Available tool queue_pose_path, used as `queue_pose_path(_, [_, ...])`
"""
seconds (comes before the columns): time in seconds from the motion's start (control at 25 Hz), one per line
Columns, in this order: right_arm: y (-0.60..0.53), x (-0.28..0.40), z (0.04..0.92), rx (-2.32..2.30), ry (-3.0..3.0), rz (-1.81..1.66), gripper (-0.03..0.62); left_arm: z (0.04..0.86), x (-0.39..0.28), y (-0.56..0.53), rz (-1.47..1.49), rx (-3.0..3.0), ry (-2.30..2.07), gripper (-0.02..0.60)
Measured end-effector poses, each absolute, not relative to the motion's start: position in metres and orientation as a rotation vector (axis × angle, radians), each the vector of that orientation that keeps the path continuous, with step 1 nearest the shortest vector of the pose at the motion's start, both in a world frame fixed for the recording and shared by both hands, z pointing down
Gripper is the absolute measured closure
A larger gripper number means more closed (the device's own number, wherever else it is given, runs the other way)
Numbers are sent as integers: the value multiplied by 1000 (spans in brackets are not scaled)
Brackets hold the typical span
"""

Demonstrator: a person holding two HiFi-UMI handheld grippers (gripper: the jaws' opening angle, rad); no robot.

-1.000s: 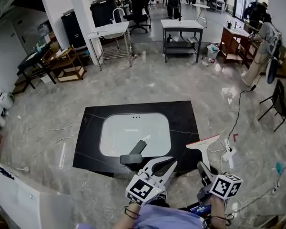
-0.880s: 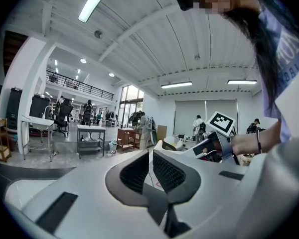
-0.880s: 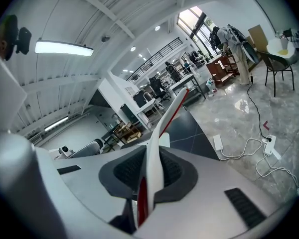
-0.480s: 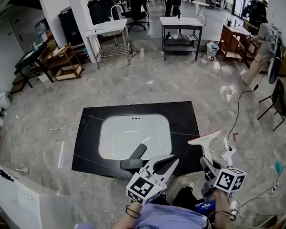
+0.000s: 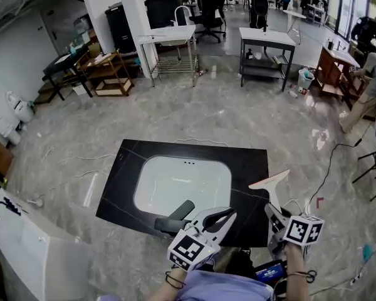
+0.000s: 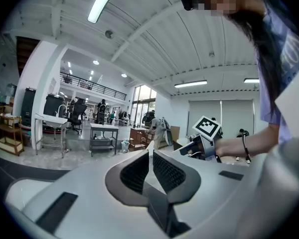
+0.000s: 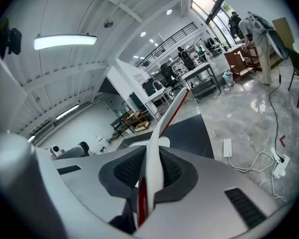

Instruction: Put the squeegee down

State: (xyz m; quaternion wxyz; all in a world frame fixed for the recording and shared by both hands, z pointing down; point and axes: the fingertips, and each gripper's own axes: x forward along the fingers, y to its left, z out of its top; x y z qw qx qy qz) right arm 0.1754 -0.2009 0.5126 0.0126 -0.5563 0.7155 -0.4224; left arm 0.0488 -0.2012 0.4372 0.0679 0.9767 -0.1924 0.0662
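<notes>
White plastic squeegee with a red blade edge [image 7: 155, 156], clamped by its handle in my right tongs [image 7: 153, 151]. The jaws stand only as far apart as the handle is thick, and a ribbed pad presses on each side of it. My left tongs [image 6: 150, 153] have the jaws drawn together at the tips with nothing between them. In their own view my right tongs [image 6: 205, 133] appear just off to the right.

Head view: left tongs [image 5: 229, 214] and right tongs [image 5: 273, 212] are held side by side and near each other, both pointing away from me. Ahead of them, flat on the grey marbled floor [image 5: 175, 115], lies a black stone slab [image 5: 244, 165] with a white rectangular basin [image 5: 182, 184] set into it. A dark grey cylindrical fitting [image 5: 175, 215] lies at the slab's near edge, just left of my left tongs and between them and the basin. A white power strip [image 7: 227, 147] with its cables lies on the floor to the right of the slab. A white-topped table with a lower shelf [image 5: 266, 37] stands well beyond.

The squeegee [image 5: 268, 184] is off the floor, in my grip. Its handle rises out of the right tongs and its blade end points up and away from me, showing against the slab's right edge.
</notes>
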Motion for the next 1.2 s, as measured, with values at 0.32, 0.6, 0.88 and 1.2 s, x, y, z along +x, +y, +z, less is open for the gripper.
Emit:
queue_pose_path(0.32, [-268, 203, 533, -1586, 2496, -1383, 539, 438, 91, -238, 191, 2865, -800, 555])
queue_pose_path(0.6, [-320, 201, 569, -1439, 2594, -1525, 539, 435, 102, -254, 199, 2820, -930, 555])
queue_pose_path(0.88, [-354, 190, 615, -1284, 2460, -1754, 539, 443, 98, -265, 239, 2764, -1046, 555])
queue_pose_path(1.2, [-363, 190, 647, -1207, 2250, -1895, 537, 448, 99, -264, 265, 2748, -1085, 555])
